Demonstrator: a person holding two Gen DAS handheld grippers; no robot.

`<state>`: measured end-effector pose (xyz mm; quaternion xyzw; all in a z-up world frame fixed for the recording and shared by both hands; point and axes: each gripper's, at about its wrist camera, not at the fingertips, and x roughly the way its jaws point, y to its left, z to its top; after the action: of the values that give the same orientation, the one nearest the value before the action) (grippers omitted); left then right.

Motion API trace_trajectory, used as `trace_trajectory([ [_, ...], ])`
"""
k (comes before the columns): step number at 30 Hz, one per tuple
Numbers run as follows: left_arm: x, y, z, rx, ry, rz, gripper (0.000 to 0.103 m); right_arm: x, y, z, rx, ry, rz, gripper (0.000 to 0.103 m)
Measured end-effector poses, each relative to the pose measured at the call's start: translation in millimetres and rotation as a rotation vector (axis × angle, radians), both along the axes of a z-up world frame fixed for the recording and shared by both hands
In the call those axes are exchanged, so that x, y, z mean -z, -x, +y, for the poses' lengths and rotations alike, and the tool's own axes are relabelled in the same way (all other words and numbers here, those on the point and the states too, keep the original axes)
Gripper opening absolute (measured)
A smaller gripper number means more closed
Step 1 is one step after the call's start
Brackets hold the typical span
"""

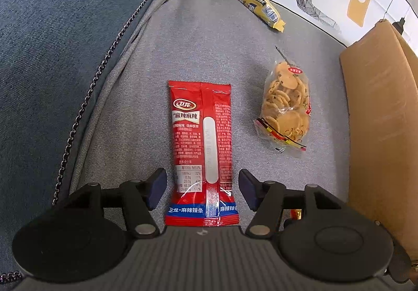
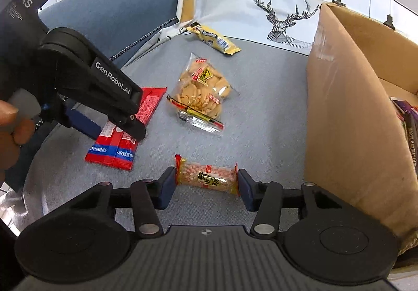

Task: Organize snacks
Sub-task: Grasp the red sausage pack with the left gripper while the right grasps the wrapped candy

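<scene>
A red spicy-strip packet (image 1: 201, 150) lies flat on the grey sofa seat, its near end between the open jaws of my left gripper (image 1: 202, 190); the pads stand a little off its sides. The packet also shows in the right wrist view (image 2: 122, 139), under the left gripper (image 2: 109, 118). My right gripper (image 2: 206, 186) is open, its pads at either end of a small red-and-orange rice cracker pack (image 2: 207, 177) lying crosswise on the seat. A clear bag of small round biscuits (image 1: 286, 105) (image 2: 202, 91) and a yellow wrapped bar (image 1: 254, 3) (image 2: 214, 39) lie farther back.
An open cardboard box (image 2: 355, 118) (image 1: 378, 134) stands on the right of the seat, with packets inside at its far right. A white deer-print cushion (image 2: 274, 3) lines the back. The blue sofa arm (image 1: 52, 42) rises on the left.
</scene>
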<state>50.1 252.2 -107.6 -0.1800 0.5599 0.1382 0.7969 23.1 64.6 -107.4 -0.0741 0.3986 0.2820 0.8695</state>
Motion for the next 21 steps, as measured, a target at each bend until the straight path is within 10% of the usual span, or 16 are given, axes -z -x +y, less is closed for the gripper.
trace_trajectory([
  [9,1.3,-2.1,-3.4,0.022,-0.020,0.005,0.065,-1.0,-0.7,0.3,-0.007,0.008,0.007,0.052],
  [21,-13.9,3.3,-4.2,0.005,-0.009,-0.077,0.037,-14.0,4.8,-2.6,0.006,-0.021,-0.038,0.052],
])
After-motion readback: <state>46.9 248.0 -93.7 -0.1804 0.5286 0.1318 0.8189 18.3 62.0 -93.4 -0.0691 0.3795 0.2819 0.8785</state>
